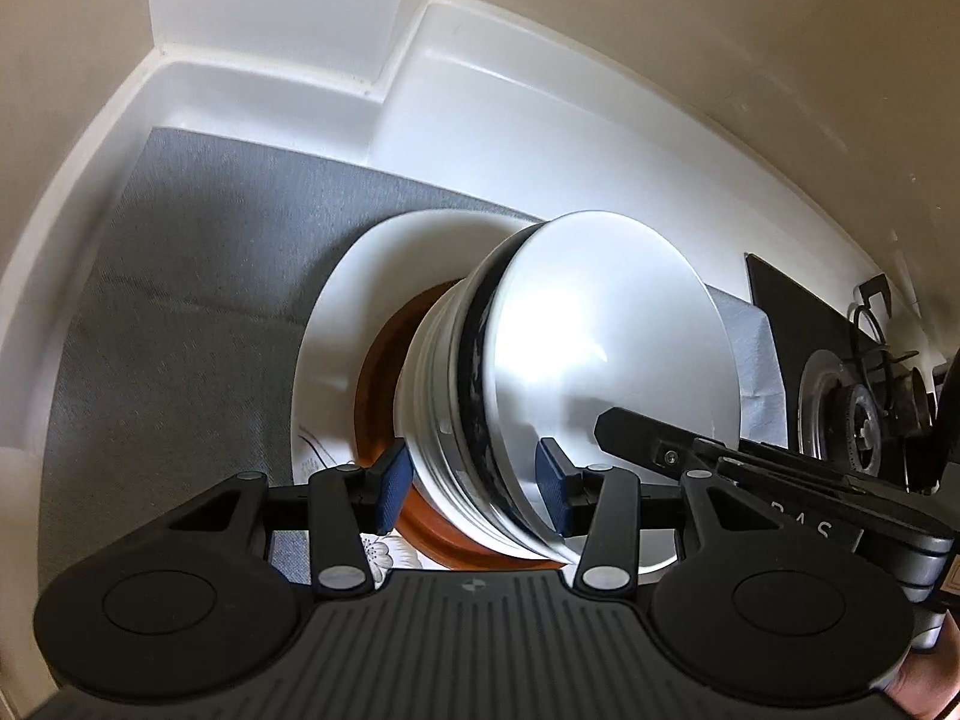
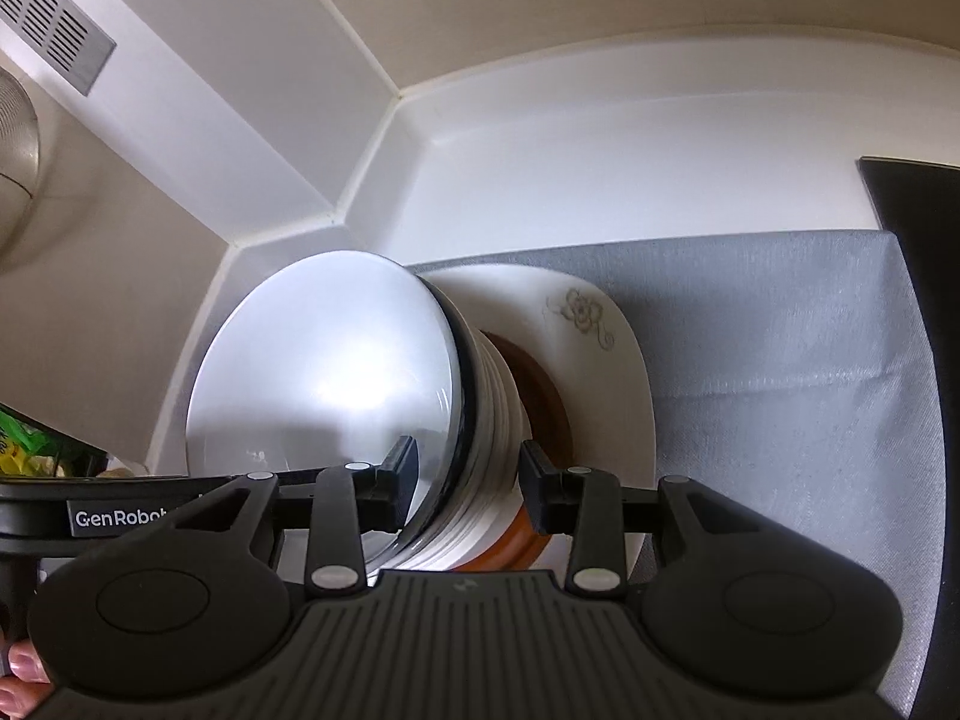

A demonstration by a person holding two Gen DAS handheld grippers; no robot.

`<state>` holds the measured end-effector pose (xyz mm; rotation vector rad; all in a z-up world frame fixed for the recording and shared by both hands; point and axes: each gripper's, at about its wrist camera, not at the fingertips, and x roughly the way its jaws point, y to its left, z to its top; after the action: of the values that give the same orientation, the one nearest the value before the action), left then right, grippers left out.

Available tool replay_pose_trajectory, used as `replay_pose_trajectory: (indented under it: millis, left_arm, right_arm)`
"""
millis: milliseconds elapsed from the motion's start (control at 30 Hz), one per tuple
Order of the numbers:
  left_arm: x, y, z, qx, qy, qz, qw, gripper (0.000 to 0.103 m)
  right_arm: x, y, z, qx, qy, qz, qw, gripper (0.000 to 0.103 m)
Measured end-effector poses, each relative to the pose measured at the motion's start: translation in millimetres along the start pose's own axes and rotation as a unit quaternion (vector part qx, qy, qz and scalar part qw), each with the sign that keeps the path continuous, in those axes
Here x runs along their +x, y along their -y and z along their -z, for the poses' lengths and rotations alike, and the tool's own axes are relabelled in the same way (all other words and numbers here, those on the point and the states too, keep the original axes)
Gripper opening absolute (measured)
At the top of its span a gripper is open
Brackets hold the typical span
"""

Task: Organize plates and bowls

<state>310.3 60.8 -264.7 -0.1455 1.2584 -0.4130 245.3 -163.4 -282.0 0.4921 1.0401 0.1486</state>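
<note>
"GenRobot" on the left gripper (image 2: 120, 517).

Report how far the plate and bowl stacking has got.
Done: a stack of white bowls sits nested on an orange plate and a flowered white plate on the grey mat. In hand: both hand-held grippers, left and right, straddle the stack's rims, open. Left: nothing else loose shows.

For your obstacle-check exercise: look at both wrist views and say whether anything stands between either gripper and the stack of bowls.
Nothing visible does. The left gripper and the right gripper each have open fingers straddling the rims of the stack of bowls, which sits on an orange dish and a floral plate. Contact cannot be confirmed.
</note>
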Motion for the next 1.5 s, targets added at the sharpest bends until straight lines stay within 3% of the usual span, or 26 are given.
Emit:
replay_pose_trajectory:
  millis: [133, 300, 367, 433, 467, 533, 733, 833, 933, 1000, 1067, 1200, 1233, 1367, 1500]
  left_arm:
    - [2.4, -1.0, 1.1, 0.003, 0.01, 0.002, 0.9999, 0.048]
    - [-4.5, -0.6, 10.2, 0.001, 0.034, 0.001, 0.9994, 0.046]
    - [-13.4, 2.3, 16.4, 0.003, 0.055, -0.002, 0.9985, 0.048]
    - [-27.8, 6.7, 25.2, 0.009, 0.081, 0.0, 0.9967, 0.056]
    - [-35.8, 9.5, 29.6, 0.013, 0.09, -0.003, 0.9958, 0.065]
    - [-53.4, 19.3, 40.2, 0.025, 0.109, -0.033, 0.9931, 0.074]
    - [-110.7, 58.8, 77.9, 0.08, 0.154, -0.099, 0.9799, 0.087]
    - [-143.6, 74.0, 94.0, 0.074, 0.158, -0.098, 0.9798, 0.094]
    - [-175.5, 88.7, 107.8, 0.059, 0.147, -0.079, 0.9842, 0.099]
    - [-196.2, 104.4, 117.9, 0.06, 0.134, -0.102, 0.9839, 0.099]
    - [-222.1, 124.0, 133.9, 0.064, 0.149, -0.128, 0.9784, 0.1]
    - [-266.0, 164.8, 164.7, 0.09, 0.199, -0.188, 0.9575, 0.103]
    - [-275.1, 171.6, 168.2, 0.086, 0.2, -0.197, 0.9559, 0.103]
    - [-302.5, 190.9, 177.6, 0.092, 0.198, -0.209, 0.9533, 0.103]
    - [-311.5, 197.4, 175.1, 0.099, 0.177, -0.211, 0.9561, 0.103]
  right_arm:
    - [0.6, -0.1, 1.7, 0.001, 0.008, 0.0, 1.0, 0.042]
    - [-0.2, 1.5, 7.3, 0.009, 0.014, -0.012, 1.0, 0.051]
    - [-5.1, 2.7, 13.1, 0.008, 0.02, -0.004, 1.0, 0.063]
    - [-12.1, 2.2, 16.7, 0.004, 0.028, 0.003, 1.0, 0.073]
    - [-17.3, 2.0, 18.6, 0.003, 0.032, 0.006, 0.999, 0.076]
    - [-30.7, -0.7, 22.9, -0.002, 0.042, 0.017, 0.999, 0.081]
    - [-86.3, -17.0, 46.9, -0.026, 0.053, 0.033, 0.998, 0.09]
    - [-116.4, -30.2, 61.6, -0.041, 0.057, 0.048, 0.996, 0.092]
    - [-157.6, -45.2, 78.0, -0.068, 0.063, 0.026, 0.995, 0.096]
    - [-186.5, -56.6, 86.1, -0.077, 0.07, 0.023, 0.994, 0.101]
    - [-217.2, -69.9, 93.3, -0.087, 0.079, 0.027, 0.993, 0.101]
    - [-274.5, -91.7, 107.1, -0.097, 0.11, 0.071, 0.987, 0.101]
    - [-286.5, -95.4, 110.2, -0.093, 0.115, 0.079, 0.986, 0.101]
    - [-320.0, -105.5, 117.3, -0.073, 0.117, 0.1, 0.985, 0.102]
    - [-331.6, -107.6, 120.2, -0.051, 0.1, 0.106, 0.988, 0.102]
